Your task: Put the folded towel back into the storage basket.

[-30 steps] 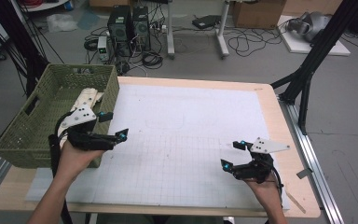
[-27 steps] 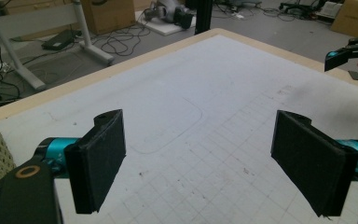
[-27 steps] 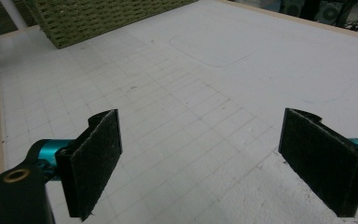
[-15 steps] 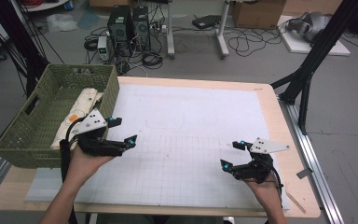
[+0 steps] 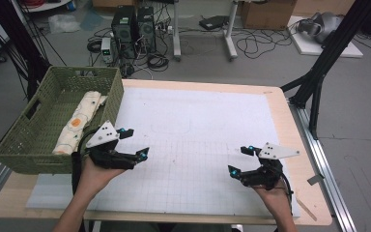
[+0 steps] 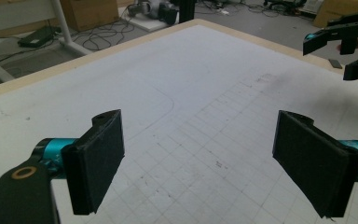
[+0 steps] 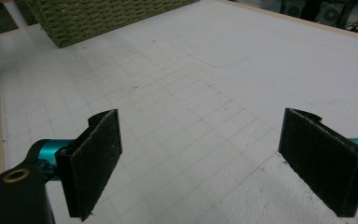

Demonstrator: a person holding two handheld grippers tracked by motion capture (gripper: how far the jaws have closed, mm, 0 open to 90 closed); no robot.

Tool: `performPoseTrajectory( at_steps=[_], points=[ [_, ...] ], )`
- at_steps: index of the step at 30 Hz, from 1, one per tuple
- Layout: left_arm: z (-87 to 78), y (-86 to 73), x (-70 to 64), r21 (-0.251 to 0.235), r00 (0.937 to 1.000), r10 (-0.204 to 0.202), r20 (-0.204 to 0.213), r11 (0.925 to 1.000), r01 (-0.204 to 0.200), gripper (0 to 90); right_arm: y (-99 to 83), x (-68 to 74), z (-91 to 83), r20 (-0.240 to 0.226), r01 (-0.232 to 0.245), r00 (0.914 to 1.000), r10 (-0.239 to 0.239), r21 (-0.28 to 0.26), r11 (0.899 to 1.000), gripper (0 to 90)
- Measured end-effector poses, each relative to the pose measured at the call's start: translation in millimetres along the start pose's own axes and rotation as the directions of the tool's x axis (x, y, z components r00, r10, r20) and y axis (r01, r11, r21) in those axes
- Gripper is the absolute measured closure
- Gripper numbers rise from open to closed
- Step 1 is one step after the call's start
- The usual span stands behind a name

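A green woven basket (image 5: 26,145) stands at the table's left edge, and a rolled white cloth with orange print (image 5: 79,121) lies inside it. My left gripper (image 5: 135,142) hovers open just right of the basket over the white grid mat (image 5: 198,125), with nothing between its pads (image 6: 98,163). At the right front, my right gripper (image 5: 237,160) is low over the mat, open and empty. The left gripper view catches the right gripper (image 6: 345,42) at its top right. A corner of the basket (image 7: 98,18) appears in the right gripper view.
The mat covers most of the wooden table (image 5: 297,125). Beyond the far edge are computer towers (image 5: 133,24), cables on the floor and a black stand (image 5: 319,72) at the right.
My left gripper has moved right and toward the near edge, away from the basket and out over the mat. The right gripper has stayed put.
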State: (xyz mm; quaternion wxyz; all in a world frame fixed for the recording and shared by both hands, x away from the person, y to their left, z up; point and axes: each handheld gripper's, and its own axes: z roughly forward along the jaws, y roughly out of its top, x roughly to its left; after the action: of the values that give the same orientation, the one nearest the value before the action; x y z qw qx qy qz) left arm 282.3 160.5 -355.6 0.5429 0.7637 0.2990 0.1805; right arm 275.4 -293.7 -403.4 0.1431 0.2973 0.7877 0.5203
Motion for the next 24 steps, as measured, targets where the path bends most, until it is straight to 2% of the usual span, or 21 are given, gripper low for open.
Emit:
performPoseTrajectory(
  at_steps=[12, 24],
  points=[
    [8.5, -12.3, -8.1, -0.002, 0.9998, 0.003, 0.019, 1.0, -0.003, 17.0, -0.2, 1.5, 0.2, 0.001, -0.001, 1.0, 0.001, 0.003, 1.0, 12.3],
    [14.7, -28.4, -11.1, 0.019, 0.9999, 0.004, 0.01, 0.9998, -0.004, 17.0, -1.2, 4.1, 2.8, -0.008, 0.009, 0.9999, -0.009, 0.013, 1.0, 12.2]
  ],
)
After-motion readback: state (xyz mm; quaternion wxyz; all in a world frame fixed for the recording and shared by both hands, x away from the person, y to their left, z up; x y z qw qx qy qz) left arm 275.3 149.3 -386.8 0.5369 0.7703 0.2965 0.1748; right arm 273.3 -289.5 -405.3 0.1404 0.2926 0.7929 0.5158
